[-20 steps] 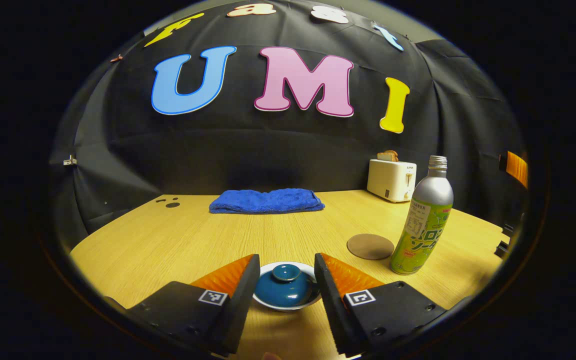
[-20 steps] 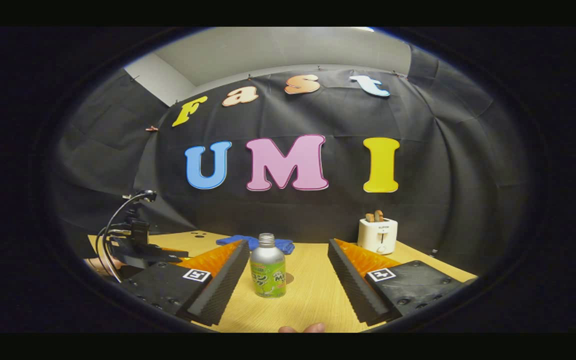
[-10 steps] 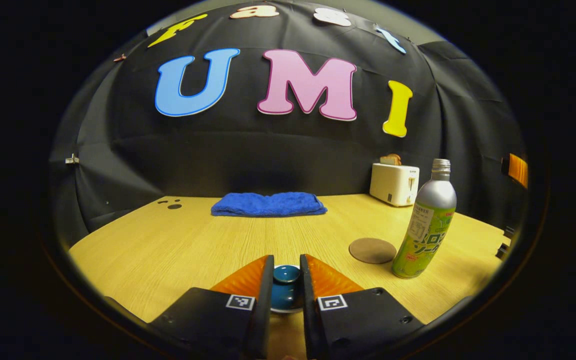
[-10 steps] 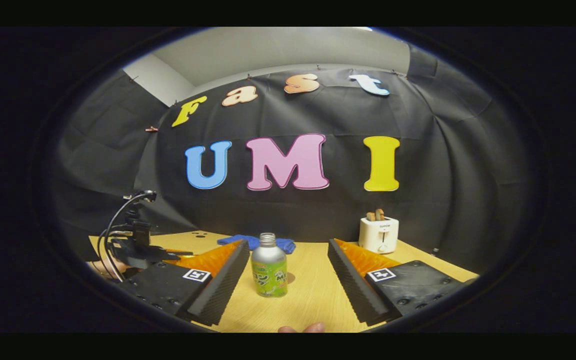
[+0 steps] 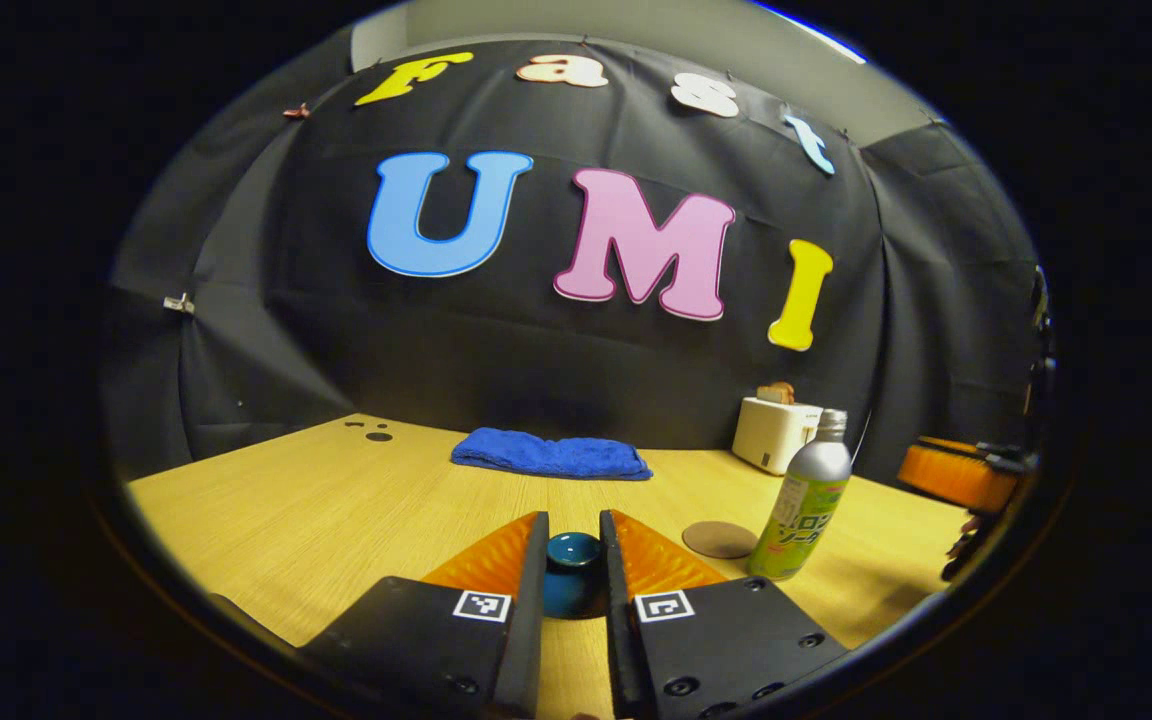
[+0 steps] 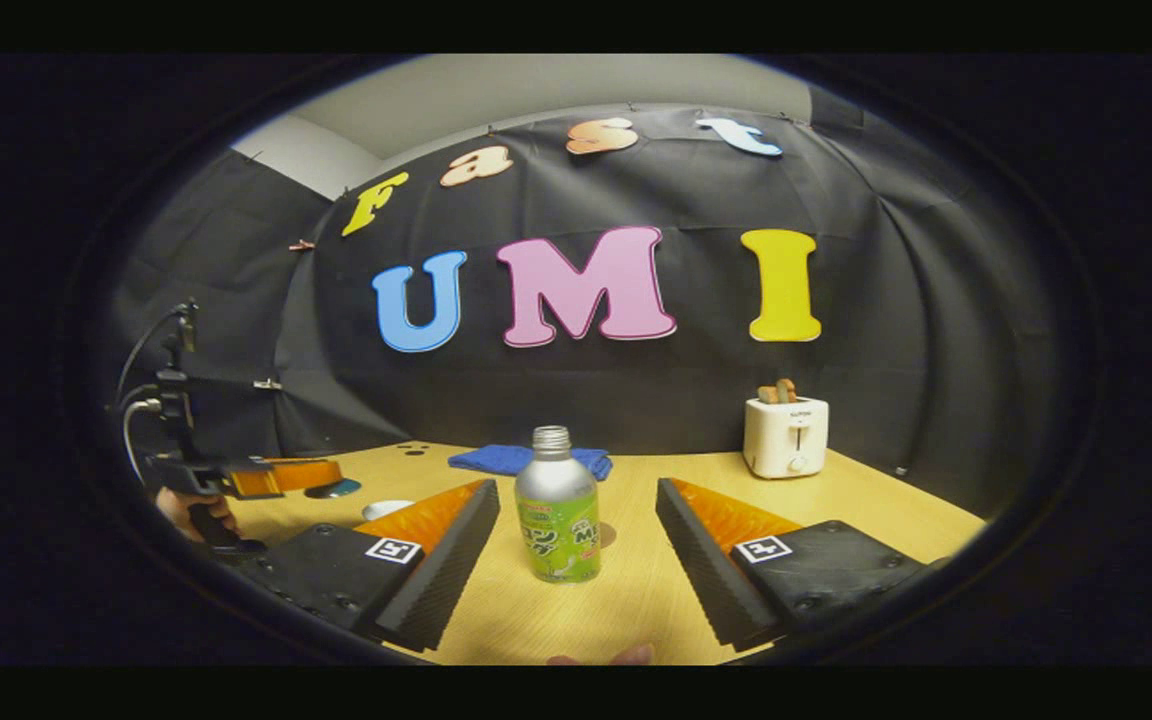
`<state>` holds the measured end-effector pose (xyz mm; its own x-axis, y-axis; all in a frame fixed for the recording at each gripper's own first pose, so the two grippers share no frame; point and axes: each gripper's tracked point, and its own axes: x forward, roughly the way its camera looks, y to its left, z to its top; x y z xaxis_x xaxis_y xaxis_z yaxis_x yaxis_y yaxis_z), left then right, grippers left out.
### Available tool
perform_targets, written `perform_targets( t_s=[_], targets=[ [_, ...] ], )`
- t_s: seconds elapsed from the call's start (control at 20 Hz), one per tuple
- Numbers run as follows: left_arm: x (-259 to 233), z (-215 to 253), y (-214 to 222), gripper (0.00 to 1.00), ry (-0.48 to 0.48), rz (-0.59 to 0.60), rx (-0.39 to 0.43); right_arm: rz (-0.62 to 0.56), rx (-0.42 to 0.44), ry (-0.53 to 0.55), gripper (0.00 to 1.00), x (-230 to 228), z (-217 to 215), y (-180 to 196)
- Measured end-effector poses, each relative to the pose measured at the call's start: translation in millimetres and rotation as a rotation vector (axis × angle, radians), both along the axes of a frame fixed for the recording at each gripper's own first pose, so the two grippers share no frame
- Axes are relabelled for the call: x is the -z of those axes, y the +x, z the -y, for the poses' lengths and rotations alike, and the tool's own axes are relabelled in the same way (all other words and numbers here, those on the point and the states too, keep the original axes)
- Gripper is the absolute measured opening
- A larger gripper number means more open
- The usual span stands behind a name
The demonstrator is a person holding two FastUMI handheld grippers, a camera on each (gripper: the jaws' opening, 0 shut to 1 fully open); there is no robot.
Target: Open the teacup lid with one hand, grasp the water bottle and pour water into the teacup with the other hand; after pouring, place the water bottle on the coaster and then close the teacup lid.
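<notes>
Left gripper: we see its orange-backed fingers drawn in narrow on the knob of the teal teacup lid, one pad pressing each side, the lid held off the table.
Same gripper from afar: in the right gripper view we find the left gripper well off to the left and raised, a hand on its grip, the lid's teal edge showing under its fingers.
Teacup: a white rim on the table below and just to the right of that raised gripper; we cannot tell more of it.
Right gripper: we see it spread wide, holding nothing, its ribbed pads well apart on either side of the bottle and touching neither side.
Water bottle: upright on the wooden table, straight ahead between the open fingers, cap off.
Coaster: flat and round, ahead and to the right of the left gripper, just beside the bottle.
Farther out: a folded blue towel near the back wall, a white toaster ahead to the right.
</notes>
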<state>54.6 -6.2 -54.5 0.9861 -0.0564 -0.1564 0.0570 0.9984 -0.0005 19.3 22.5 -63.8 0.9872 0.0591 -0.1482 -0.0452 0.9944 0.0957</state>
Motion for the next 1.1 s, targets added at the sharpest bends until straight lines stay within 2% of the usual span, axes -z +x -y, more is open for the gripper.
perform_targets(
  t_s=[0.1, 0.3, 0.6, 0.85, 0.95, 1.0, 1.1],
  targets=[
    [-11.5, -11.8, -13.6, 0.31, -0.022, 0.003, -0.007, -0.038, 0.006, -0.017, 0.96, 22.1, -2.8, 6.6],
    [-30.8, -42.6, -31.1, 0.31, -0.007, 0.038, -0.049, -0.117, 0.008, -0.005, 0.98, 56.6, -14.5, 24.6],
    [-32.1, -58.8, -36.9, 0.31, 0.015, 0.034, -0.072, -0.159, 0.079, -0.038, 0.98, 72.3, -13.3, 51.1],
    [-31.4, -64.0, -37.3, 0.31, 0.007, 0.032, -0.068, -0.183, 0.081, -0.036, 0.98, 79.6, -22.7, 63.1],
    [-30.6, -67.0, -37.2, 0.34, -0.019, 0.028, -0.067, -0.193, 0.085, -0.054, 0.95, 85.5, -25.1, 70.7],
    [-30.3, -69.3, -37.4, 0.31, -0.028, 0.024, -0.068, -0.191, 0.089, -0.057, 0.82, 81.4, -25.0, 69.0],
    [-31.3, -76.3, -38.0, 0.31, -0.033, 0.023, -0.076, -0.186, 0.092, -0.088, 0.81, 80.7, -24.6, 69.0]
  ],
)
